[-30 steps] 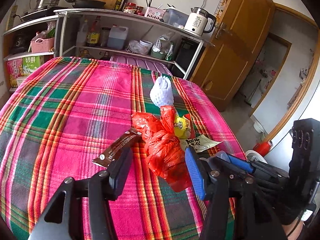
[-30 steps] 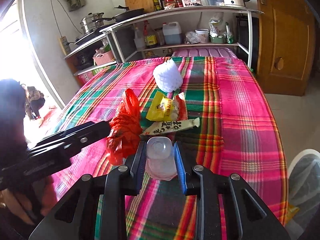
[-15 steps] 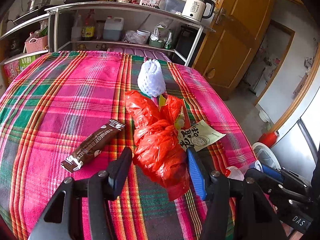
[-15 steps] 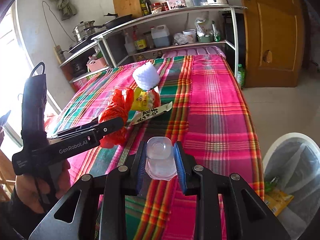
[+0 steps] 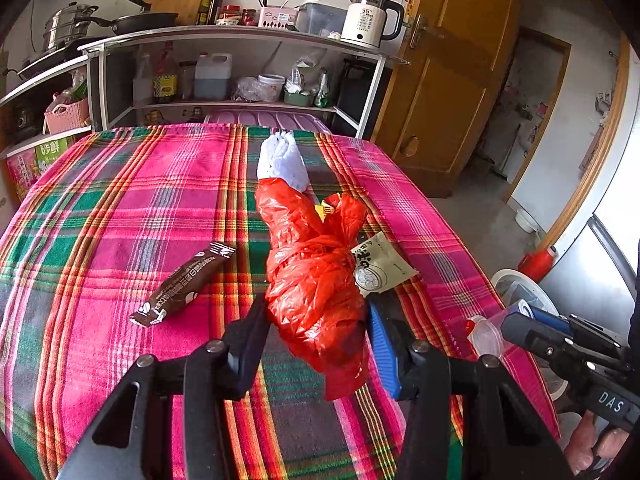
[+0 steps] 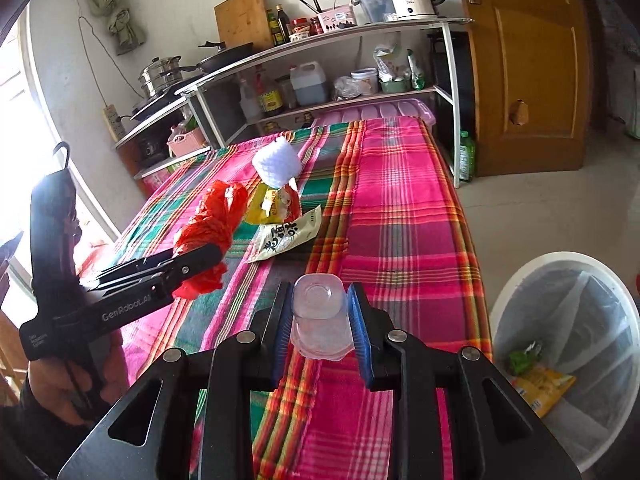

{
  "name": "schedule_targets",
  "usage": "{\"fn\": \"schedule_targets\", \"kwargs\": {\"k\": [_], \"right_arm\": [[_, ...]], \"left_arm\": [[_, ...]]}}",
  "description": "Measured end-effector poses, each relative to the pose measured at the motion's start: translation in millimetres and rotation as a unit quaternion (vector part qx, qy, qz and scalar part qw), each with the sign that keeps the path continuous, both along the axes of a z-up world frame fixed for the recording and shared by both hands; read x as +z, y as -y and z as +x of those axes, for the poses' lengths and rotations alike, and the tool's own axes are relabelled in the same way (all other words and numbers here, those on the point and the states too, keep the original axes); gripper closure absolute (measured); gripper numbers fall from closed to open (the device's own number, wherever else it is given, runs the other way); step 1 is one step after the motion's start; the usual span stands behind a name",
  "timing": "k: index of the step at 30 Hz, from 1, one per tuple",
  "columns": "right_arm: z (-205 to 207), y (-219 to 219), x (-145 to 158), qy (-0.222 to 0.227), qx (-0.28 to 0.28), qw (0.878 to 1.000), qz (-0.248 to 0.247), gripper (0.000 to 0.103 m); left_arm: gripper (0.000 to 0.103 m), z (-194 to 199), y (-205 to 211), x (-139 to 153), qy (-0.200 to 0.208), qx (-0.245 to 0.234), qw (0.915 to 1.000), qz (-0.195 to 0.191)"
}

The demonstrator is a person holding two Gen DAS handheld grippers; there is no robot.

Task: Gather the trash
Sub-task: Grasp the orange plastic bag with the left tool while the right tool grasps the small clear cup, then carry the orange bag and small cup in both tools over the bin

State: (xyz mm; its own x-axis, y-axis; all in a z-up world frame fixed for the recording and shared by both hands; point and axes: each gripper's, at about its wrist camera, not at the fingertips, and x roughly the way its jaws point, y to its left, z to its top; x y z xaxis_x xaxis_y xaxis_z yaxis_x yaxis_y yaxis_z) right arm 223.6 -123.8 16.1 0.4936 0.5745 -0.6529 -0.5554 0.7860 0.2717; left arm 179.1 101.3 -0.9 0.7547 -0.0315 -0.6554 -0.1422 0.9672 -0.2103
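Plaid table point(image 5: 100, 220); red bag point(image 5: 316, 292) btwn left gripper point(image 5: 316, 344) jaws

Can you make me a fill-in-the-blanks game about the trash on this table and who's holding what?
1. The left tool is shut on a crumpled ____ plastic bag.
2. The right tool is shut on a clear plastic ____.
3. The brown snack wrapper lies on the plaid ____.
4. On the floor beside the table stands a white ____ with trash inside.

Missing words: red; cup; tablecloth; bin
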Motion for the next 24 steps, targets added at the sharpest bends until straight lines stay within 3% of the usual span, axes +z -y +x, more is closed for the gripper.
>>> {"fn": "schedule_targets", "kwargs": {"k": [9,24], "right_arm": [[-20,32,15,0.018,-0.025,0.999,0.008,0.074],[-50,105,30,0.036,-0.087,0.995,0.016,0.074]], "left_arm": [[0.053,-31,28,20,0.022,-0.035,0.9991,0.01],[0.053,-43,101,42,0.041,-0.116,0.9923,0.012]]}}
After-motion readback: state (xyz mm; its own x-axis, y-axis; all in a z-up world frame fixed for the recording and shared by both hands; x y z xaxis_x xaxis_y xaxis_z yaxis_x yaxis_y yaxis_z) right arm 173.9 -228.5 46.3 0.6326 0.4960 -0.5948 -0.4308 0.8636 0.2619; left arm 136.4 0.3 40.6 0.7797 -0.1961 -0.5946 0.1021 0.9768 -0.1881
